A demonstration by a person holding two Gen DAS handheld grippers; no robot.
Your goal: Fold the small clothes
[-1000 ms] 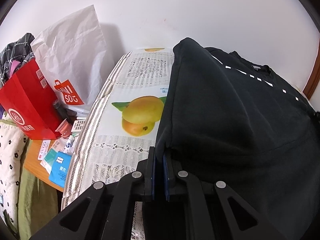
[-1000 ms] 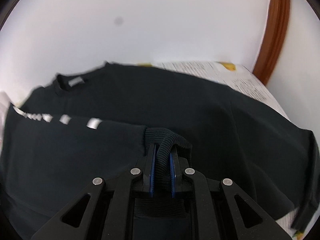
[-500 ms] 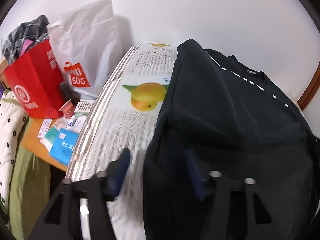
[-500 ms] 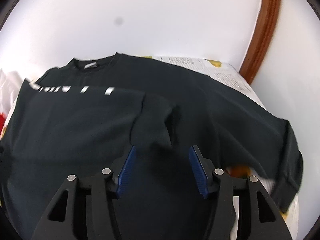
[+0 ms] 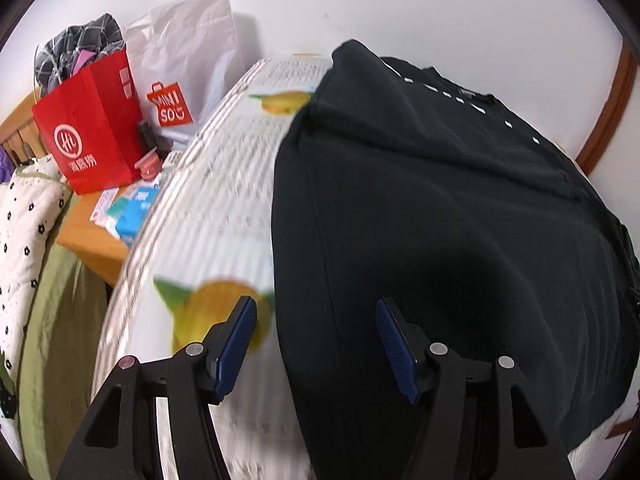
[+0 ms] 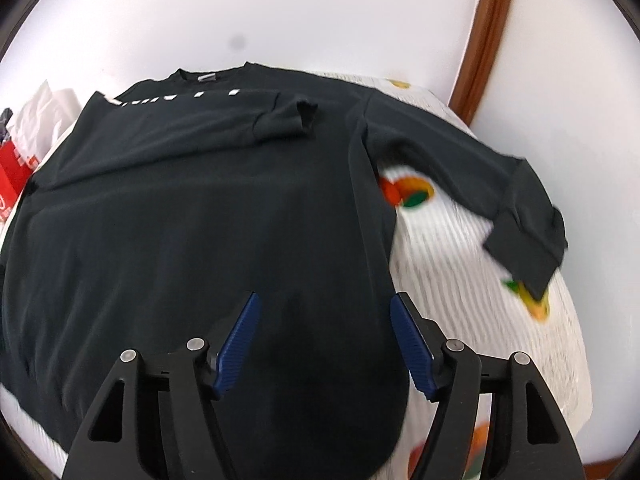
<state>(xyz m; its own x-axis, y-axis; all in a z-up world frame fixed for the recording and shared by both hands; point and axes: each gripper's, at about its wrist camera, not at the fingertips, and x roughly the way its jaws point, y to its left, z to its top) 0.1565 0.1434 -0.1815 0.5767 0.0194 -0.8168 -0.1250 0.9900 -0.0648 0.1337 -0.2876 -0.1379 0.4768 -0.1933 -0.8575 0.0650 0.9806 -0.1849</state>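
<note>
Release is the fresh change here: one second ago both grippers were clamped on black fabric, the left one on the folded side edge and the right one on a ribbed cuff, and now both are pulled back with the jaws wide apart and nothing between them. On the far left of the left wrist view stand a red paper bag (image 5: 94, 128) and a white Miniso bag (image 5: 188, 64), beside the bed and away from the work. Next comes the bedsheet (image 5: 216, 208), white with printed fruit, a little blurred by the motion. The left gripper (image 5: 316, 344) hovers open over the left edge of the black sweatshirt (image 5: 460, 220), which lies flat on this sheet with its neck toward the wall. In the right wrist view the left sleeve (image 6: 280, 120) is now folded in across the chest, its cuff resting just below the row of white marks, so I judge the first sleeve fold is finished. The right gripper (image 6: 324, 344) is open above the lower body of the garment. Farther right, the right sleeve (image 6: 500, 192) lies spread out on the sheet, its cuff near the edge of the bed, not yet folded; this one probably needs the next grasp. The fabric looks thick and soft, with few wrinkles.
</note>
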